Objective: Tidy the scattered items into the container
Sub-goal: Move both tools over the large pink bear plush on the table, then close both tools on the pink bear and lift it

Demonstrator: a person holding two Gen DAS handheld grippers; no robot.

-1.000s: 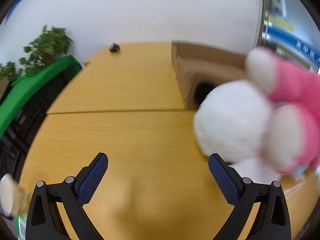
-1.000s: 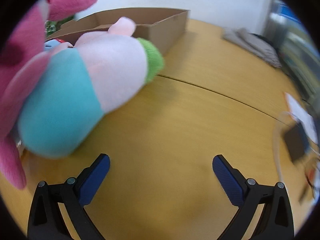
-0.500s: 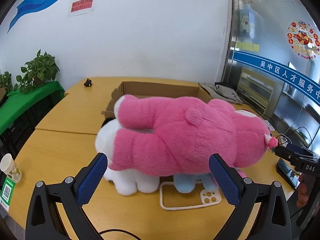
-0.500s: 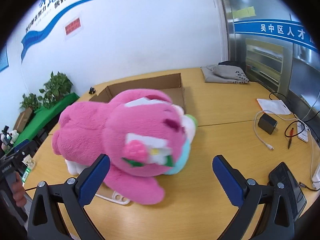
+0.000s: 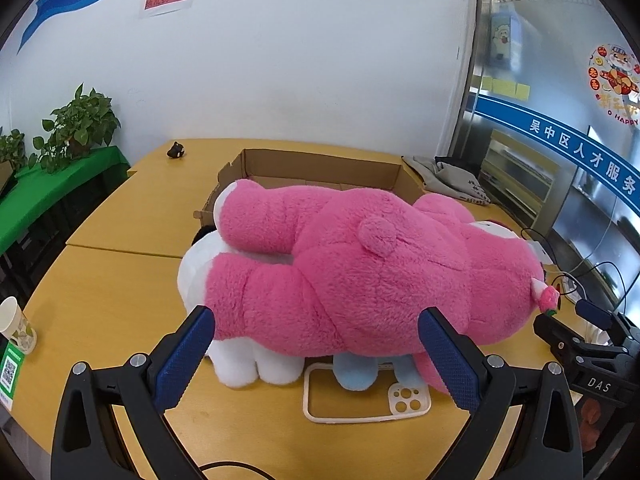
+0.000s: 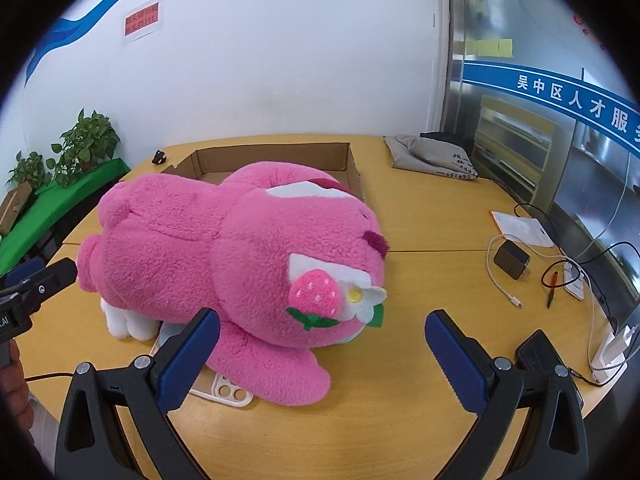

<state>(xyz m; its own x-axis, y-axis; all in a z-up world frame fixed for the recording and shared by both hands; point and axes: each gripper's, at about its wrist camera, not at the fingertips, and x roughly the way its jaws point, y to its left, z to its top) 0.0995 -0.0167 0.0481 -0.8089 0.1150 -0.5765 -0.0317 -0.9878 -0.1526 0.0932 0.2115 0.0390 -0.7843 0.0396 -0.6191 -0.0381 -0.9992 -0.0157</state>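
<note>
A big pink plush bear (image 5: 360,268) lies on its front on the wooden table, on top of a white plush (image 5: 244,360), a light blue plush (image 5: 356,372) and a cream phone case (image 5: 360,404). Behind it stands an open cardboard box (image 5: 320,168). My left gripper (image 5: 316,356) is open and empty, just short of the bear's legs. My right gripper (image 6: 320,356) is open and empty, near the bear's head (image 6: 304,264) with its strawberry patch. The box also shows in the right wrist view (image 6: 276,156), as does the phone case (image 6: 228,392).
A paper cup (image 5: 16,328) stands at the table's left edge. A grey bag (image 6: 432,152) lies at the back right. A charger with cables (image 6: 512,258), a pen and a black phone (image 6: 536,356) lie at the right. A small dark object (image 5: 175,149) sits at the far edge. Plants (image 5: 76,124) stand on the left.
Both grippers have pulled back and risen away from the plush pile, from close up against it to a wider view. Both stay open and empty.
</note>
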